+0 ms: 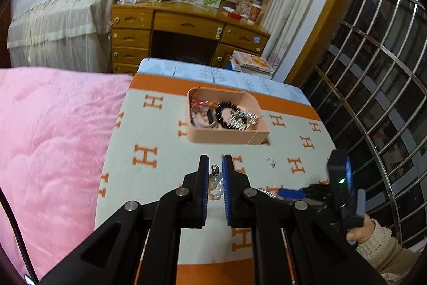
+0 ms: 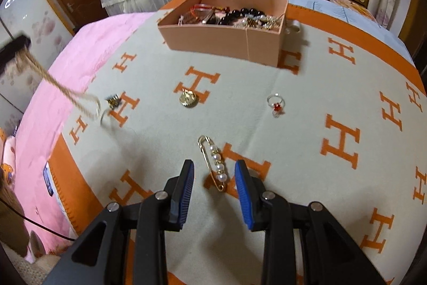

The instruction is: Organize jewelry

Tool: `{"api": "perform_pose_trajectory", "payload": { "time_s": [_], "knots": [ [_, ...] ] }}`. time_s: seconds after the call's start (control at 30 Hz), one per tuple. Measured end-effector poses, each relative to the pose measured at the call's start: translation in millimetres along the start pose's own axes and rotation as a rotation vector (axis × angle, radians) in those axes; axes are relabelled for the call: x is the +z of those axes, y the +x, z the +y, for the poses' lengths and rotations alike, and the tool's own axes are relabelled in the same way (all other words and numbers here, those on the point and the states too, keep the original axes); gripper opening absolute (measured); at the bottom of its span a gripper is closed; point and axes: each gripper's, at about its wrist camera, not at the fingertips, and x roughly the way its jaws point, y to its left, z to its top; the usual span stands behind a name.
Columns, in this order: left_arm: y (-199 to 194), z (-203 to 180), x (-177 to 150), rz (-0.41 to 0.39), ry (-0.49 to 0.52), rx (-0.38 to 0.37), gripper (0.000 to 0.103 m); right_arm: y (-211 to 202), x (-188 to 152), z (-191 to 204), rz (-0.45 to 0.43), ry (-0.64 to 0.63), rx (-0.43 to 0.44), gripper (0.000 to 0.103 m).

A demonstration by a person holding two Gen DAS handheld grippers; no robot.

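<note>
While left tongs (image 1: 215, 164) grasp pearl chain (image 1: 215, 182), pearl pin (image 2: 214, 162) lies between released right tongs (image 2: 214, 170).

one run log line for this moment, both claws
left claw: shut on pearl charm | right claw: open around pearl pin | pink box: holds jewelry

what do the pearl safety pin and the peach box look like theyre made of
Gold safety pin with white beads: thin gold-toned wire, probably metal, carrying glossy white beads that look like pearl or imitation pearl; each shows a small highlight. Peach rectangular box: matte, thin flat walls with a visible vertical seam, likely cardboard or thin plastic.
</note>
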Motion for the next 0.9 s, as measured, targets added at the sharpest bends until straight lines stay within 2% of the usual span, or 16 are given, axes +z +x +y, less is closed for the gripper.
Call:
{"api": "perform_pose_trajectory", "payload": {
  "time_s": [0.2, 0.3, 0.37, 0.43, 0.47, 0.5, 0.7, 0.9],
  "knots": [
    [1.0, -18.7, 28.1, -0.026, 0.052, -0.016, 0.008, 1.4, -5.8, 0.2, -0.019, -0.027, -0.001, 0.032],
    [7.9, -28.6, 44.7, -0.035, 0.075, -0.019, 0.008, 1.4, -8.0, 5.6, -0.033, -0.06, -0.034, 0.031],
    [13.0, -34.0, 53.5, -0.039, 0.084, -0.02, 0.008, 2.1, -10.5, 13.7, -0.039, -0.109, -0.083, 0.026],
    [19.9, -39.6, 65.1, -0.047, 0.095, -0.017, 0.008, 3.5, -11.3, 18.8, -0.042, -0.14, -0.109, 0.013],
    [23.0, -42.4, 70.4, -0.05, 0.099, -0.017, 0.008, 4.0, -11.4, 20.5, -0.045, -0.146, -0.116, 0.012],
    [27.6, -45.5, 76.5, -0.054, 0.104, -0.015, 0.008, 4.2, -11.0, 20.8, -0.046, -0.148, -0.117, 0.007],
    [54.3, -56.1, 97.1, -0.033, 0.121, -0.006, 0.008, -6.2, -3.8, 15.4, -0.079, -0.126, -0.091, 0.007],
    [80.3, -55.1, 111.7, -0.012, 0.121, 0.019, 0.007, -40.0, 32.8, -3.6, -0.168, -0.043, -0.039, 0.007]
  ]
}}
